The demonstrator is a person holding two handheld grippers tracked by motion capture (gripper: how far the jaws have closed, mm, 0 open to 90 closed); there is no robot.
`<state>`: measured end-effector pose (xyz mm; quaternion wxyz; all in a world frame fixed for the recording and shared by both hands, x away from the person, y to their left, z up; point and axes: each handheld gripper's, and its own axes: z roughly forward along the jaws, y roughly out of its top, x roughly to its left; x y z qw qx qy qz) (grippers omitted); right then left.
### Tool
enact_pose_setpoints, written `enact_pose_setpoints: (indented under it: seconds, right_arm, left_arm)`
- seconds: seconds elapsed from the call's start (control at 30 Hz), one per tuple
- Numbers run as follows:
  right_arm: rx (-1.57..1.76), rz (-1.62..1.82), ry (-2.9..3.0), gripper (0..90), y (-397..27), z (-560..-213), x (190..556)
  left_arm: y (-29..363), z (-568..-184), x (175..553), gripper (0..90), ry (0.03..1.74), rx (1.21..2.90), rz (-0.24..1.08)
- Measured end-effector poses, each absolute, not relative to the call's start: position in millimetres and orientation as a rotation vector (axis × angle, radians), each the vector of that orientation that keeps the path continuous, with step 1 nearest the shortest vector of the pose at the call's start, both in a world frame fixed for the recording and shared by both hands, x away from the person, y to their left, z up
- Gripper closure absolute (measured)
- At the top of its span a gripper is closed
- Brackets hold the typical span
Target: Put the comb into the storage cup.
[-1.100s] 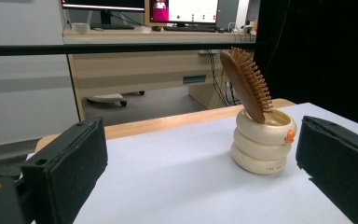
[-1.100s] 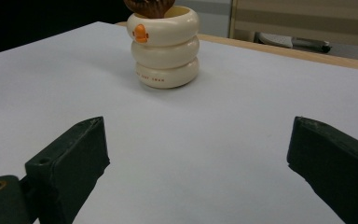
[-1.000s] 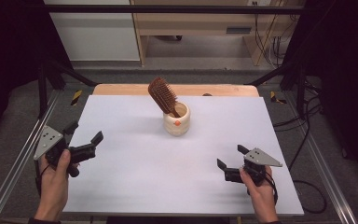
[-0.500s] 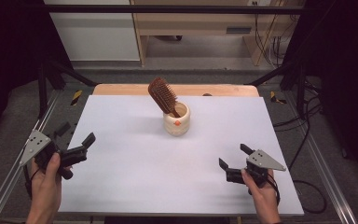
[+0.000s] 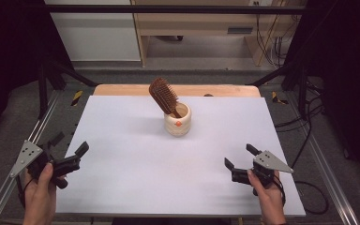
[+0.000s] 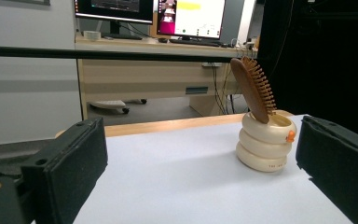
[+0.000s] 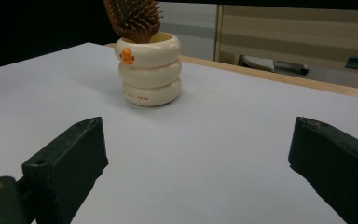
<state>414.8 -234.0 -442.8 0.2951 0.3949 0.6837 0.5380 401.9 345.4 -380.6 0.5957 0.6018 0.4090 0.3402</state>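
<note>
White table (image 5: 136,187), bare but for one item; wooden lip along the far edge, dark frame rails and an office desk behind.

Change over the last second: my left claw (image 5: 70,152) has slid outward. It was over the near-left part of the sheet; now it sits at the left edge, the hand half off the table above the rail. My right claw (image 5: 238,161) has barely shifted, holding near the near-right corner. Both point inward toward the middle.

Reading: the left is backing off, not closing in. Nothing is held, nothing touched. I judge this a rest or reset stance, with any reach for the brush yet to begin.

Claw state: both released, jaws spread wide. In the left gripper view and the right gripper view the black pads stand far apart with only table between them.

Thing in hand to come: hairbrush (image 5: 164,96), dark brown wood, oval head. It stands handle-down in a cream cup (image 5: 177,125) and leans toward the far-left, bristles facing right in the high view. In the left gripper view the pins (image 6: 262,86) show as short wooden pegs.

Cup is ribbed in three stacked rings, with a small orange knob (image 7: 127,56) on its upper ring and faint print low down, unreadable. It stands centre-far on the table, well apart from both claws.
</note>
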Motion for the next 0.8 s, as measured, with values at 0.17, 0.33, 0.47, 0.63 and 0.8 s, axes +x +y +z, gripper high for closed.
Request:
enact_pose_setpoints:
  seconds: [0.17,0.33,0.47,0.63,0.8]
  right_arm:
    - [1.060,1.430,1.803,4.4,-239,-443,413]
    - [1.070,1.423,1.797,4.3,-247,-446,410]
    - [1.080,1.425,1.797,4.1,-251,-447,409]
    - [1.084,1.419,1.798,4.2,-255,-450,410]
    - [1.069,1.412,1.802,4.2,-253,-449,410]
  left_arm:
    - [348,-391,403,2.0,0.955,1.397,0.784]
    - [348,-399,400,2.1,0.958,1.402,0.780]
    - [349,-409,394,2.1,0.967,1.406,0.780]
    - [350,-418,391,2.1,0.979,1.409,0.762]
    - [349,-423,391,2.1,0.981,1.420,0.744]
